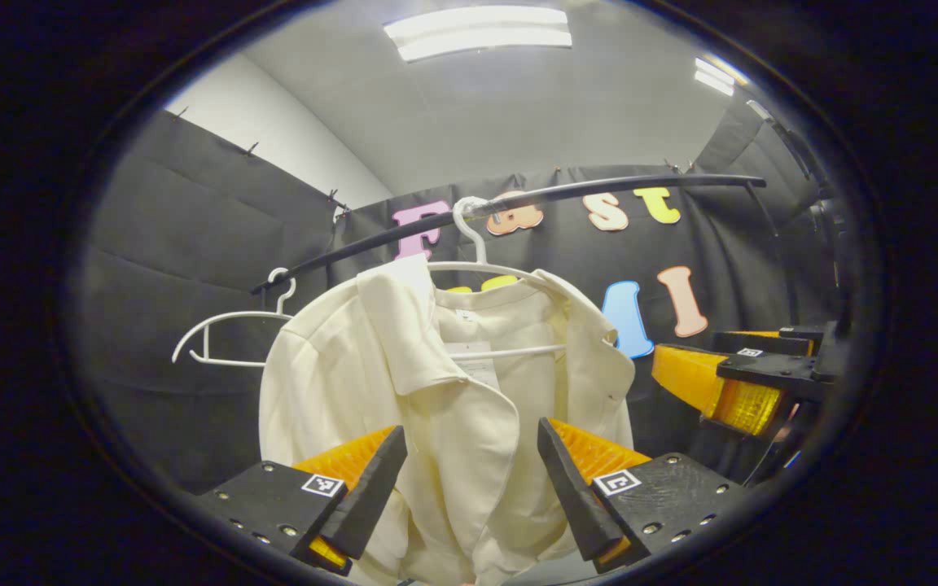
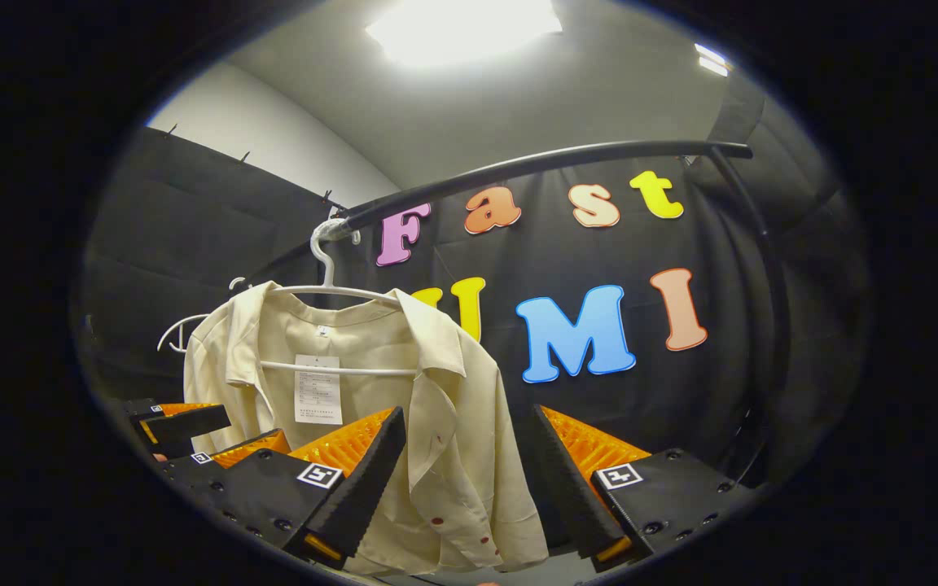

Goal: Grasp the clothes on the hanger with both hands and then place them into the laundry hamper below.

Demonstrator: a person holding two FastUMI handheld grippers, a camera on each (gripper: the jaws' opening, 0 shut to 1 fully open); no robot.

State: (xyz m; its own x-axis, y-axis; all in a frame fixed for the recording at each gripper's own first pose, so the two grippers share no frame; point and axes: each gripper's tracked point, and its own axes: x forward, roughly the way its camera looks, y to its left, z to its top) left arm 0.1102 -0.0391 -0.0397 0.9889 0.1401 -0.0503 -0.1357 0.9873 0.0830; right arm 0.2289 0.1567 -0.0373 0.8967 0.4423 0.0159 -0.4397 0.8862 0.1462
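On the black rail [image 2: 534, 167] across the booth, a white hanger [image 2: 330, 281] carries the cream shirt [image 2: 428, 407], front open, collar spread, a paper tag [image 2: 318, 389] dangling inside the neck. It hangs free, well above where the hamper should be; the hamper itself is not something I can place from these angles.

Left gripper [image 1: 473, 480]: fingers spread wide, shirt front framed in the gap between them, nothing pinched. Looks lined up on the left lapel and placket [image 1: 436, 382], probably because a bite there gets a thick fold rather than a single layer. How close the tips are to the cloth is hard to judge through the fisheye, maybe just short of contact.

Right gripper [image 2: 469, 480]: also wide open, aimed at the shirt's right front edge, gripping nothing. It sits off to the side, so each gripper takes one half of the garment, which should let the shirt lift off the hanger evenly instead of dragging one shoulder.

A second, bare hanger [image 1: 229, 334] hangs farther along the rail, apart from the shirt.

Step judged: pre-grasp approach, both sides.
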